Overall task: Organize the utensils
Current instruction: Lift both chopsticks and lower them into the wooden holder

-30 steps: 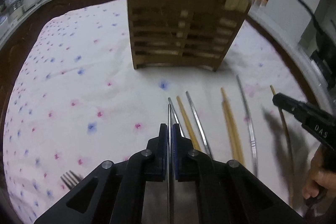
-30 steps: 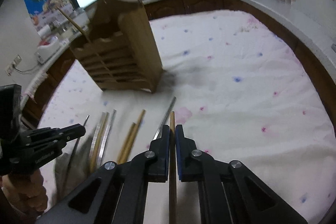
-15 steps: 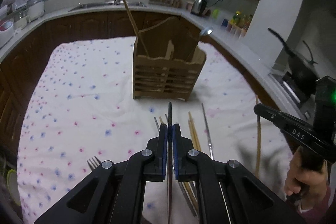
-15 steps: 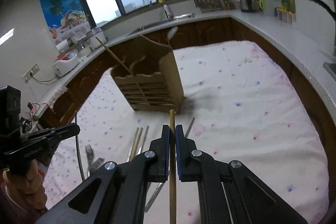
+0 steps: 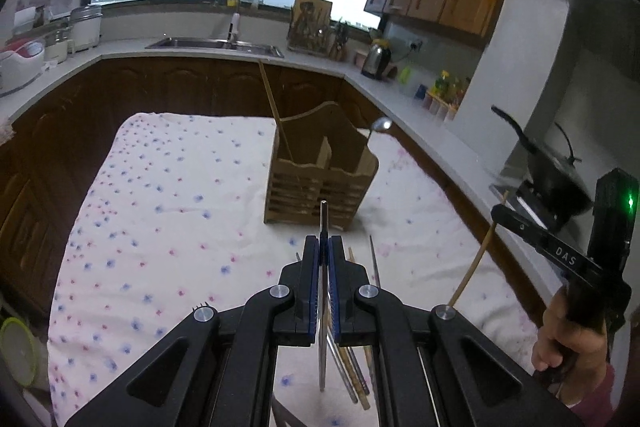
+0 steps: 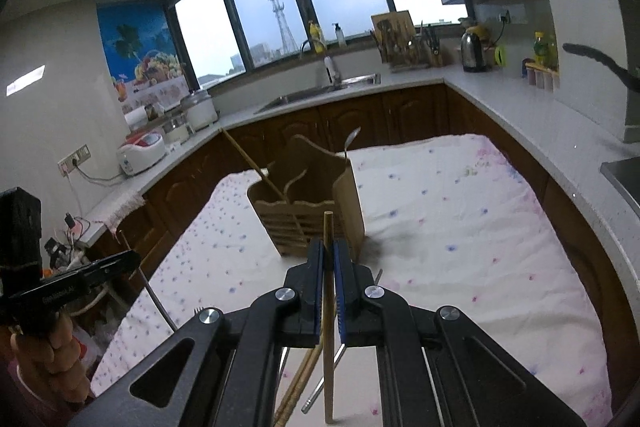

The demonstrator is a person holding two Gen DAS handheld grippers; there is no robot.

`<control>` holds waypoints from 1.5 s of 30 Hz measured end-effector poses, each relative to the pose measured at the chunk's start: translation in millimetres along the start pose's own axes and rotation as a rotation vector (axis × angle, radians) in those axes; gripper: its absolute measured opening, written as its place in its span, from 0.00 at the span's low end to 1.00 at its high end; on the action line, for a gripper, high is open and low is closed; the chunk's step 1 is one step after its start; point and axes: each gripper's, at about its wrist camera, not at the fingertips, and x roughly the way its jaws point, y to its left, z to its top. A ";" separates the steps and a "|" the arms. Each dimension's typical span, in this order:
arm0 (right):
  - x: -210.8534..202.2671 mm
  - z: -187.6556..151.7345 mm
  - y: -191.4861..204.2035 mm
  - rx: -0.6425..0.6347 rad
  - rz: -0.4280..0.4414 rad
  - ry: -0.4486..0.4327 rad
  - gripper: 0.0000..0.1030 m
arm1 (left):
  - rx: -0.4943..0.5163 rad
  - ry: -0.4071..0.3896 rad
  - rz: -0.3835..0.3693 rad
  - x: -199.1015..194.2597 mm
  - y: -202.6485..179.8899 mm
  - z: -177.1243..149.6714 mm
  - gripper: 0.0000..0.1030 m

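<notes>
Floral cloth covering the worktop, wooden caddy near its far edge, left gripper clamped on a metal chopstick, right gripper clamped on a wooden chopstick, loose chopsticks near the front edge.

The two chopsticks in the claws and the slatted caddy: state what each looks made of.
Left claw's chopstick: likely stainless steel, grey and shiny. Right claw's chopstick: wood or bamboo, matte tan. Caddy: unpainted light wood or bamboo, with slatted front.
</notes>
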 end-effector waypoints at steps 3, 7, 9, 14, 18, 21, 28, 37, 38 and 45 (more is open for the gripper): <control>-3.9 4.5 0.8 0.005 0.001 -0.027 0.05 | -0.012 -0.020 -0.002 -3.5 3.5 2.0 0.02; -6.1 11.7 2.5 0.008 0.004 -0.058 0.05 | -0.030 -0.041 -0.007 -4.1 7.8 6.2 0.02; -5.5 15.1 2.8 0.010 0.005 -0.071 0.05 | -0.036 -0.054 -0.010 -2.6 9.6 8.4 0.02; -0.9 24.6 3.0 0.011 0.008 -0.095 0.05 | -0.049 -0.106 -0.017 -1.7 13.7 14.9 0.02; 3.8 34.4 4.9 0.016 0.014 -0.126 0.05 | -0.054 -0.166 -0.014 -3.4 16.9 22.2 0.02; 8.1 45.5 4.0 0.023 0.024 -0.152 0.05 | -0.066 -0.203 -0.022 -1.6 21.6 32.6 0.02; 22.3 85.2 5.2 0.024 0.033 -0.239 0.05 | -0.065 -0.291 -0.030 9.2 25.7 60.1 0.02; 36.3 125.1 0.2 0.050 0.013 -0.383 0.05 | -0.054 -0.406 -0.007 51.2 30.3 85.3 0.02; 39.7 128.0 -0.6 0.052 0.008 -0.397 0.05 | -0.052 -0.414 -0.003 58.0 30.2 85.1 0.02; 78.3 132.9 -6.8 0.056 -0.018 -0.402 0.05 | -0.048 -0.440 0.034 115.5 28.4 88.2 0.02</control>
